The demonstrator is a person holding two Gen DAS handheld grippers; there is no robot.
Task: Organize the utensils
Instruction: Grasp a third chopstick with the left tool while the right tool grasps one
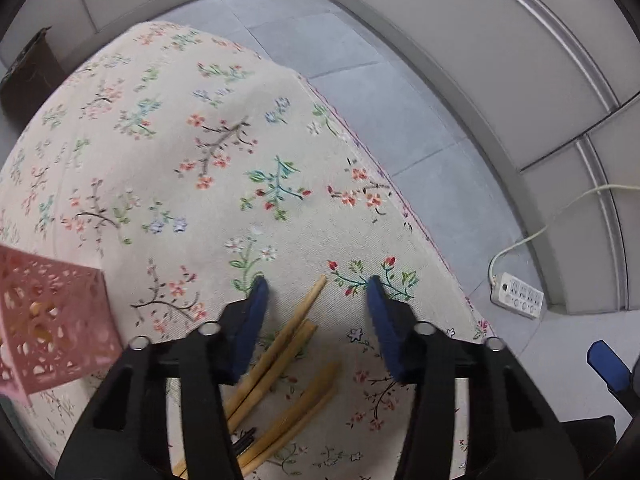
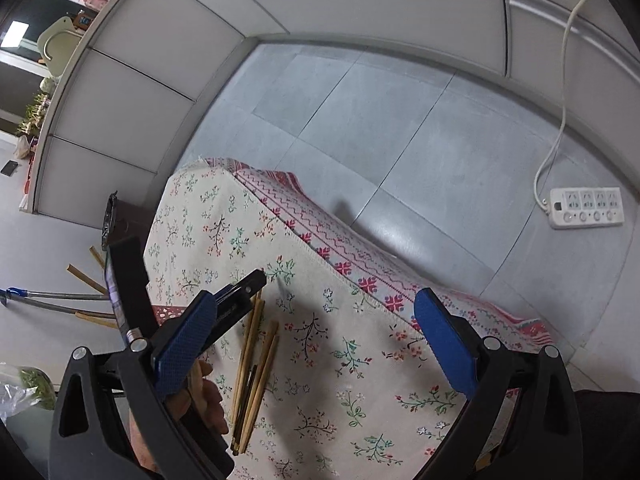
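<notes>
Several chopsticks point(image 1: 280, 356) between left tool point(image 1: 316, 292) pads

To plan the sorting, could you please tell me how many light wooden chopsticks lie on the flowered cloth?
4: one pair lies between the left gripper's open jaws, another pair just right of it; more may hide beneath the gripper.

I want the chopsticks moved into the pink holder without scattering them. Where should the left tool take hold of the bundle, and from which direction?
Grip the chopsticks near mid-length, coming straight down from above. They lie flat and roughly parallel on the tablecloth, so fingers closing across their width should gather them together. The left tool already straddles them, open; the pink holder stands close by.
</notes>
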